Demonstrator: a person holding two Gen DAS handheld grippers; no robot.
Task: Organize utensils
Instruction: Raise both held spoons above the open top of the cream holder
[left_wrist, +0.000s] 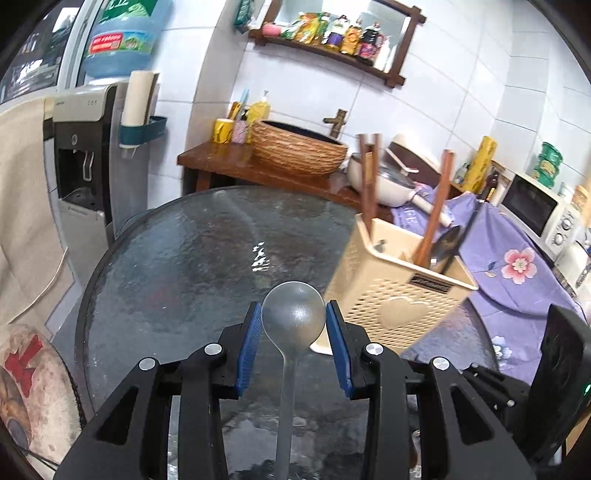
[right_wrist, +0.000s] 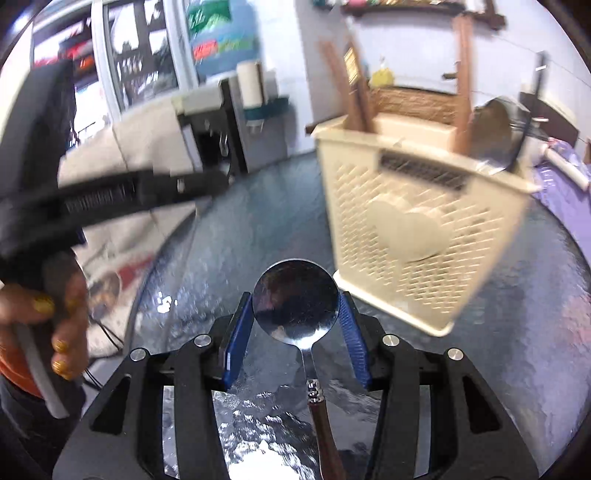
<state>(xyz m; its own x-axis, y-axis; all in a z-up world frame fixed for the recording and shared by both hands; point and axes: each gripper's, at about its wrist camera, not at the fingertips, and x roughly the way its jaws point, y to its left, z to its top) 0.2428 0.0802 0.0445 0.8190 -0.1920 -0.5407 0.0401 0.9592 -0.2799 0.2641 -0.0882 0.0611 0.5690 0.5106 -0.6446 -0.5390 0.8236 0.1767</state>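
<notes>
My left gripper (left_wrist: 293, 314) is shut on a translucent plastic spoon (left_wrist: 293, 310), its blue pads (left_wrist: 251, 332) pressing the sides of the bowl, the handle running back toward the camera. My right gripper (right_wrist: 295, 306) is shut on a metal spoon (right_wrist: 295, 299) with a dark wooden handle (right_wrist: 327, 435); the pads clasp the shiny bowl. A beige perforated utensil holder (left_wrist: 391, 291) stands on the glass table (left_wrist: 184, 266), ahead and to the right of both grippers; in the right wrist view the holder (right_wrist: 417, 221) looks blurred. Wooden chopsticks (left_wrist: 369, 177), a wooden handle and a dark ladle (left_wrist: 447, 243) stand in it.
A water dispenser (left_wrist: 81, 155) stands at the left. Behind the table sits a wooden counter with a woven basin (left_wrist: 299, 147). A purple flowered cloth (left_wrist: 506, 258) and a microwave (left_wrist: 535, 210) lie to the right. A person's hand (right_wrist: 59, 306) holds the left gripper.
</notes>
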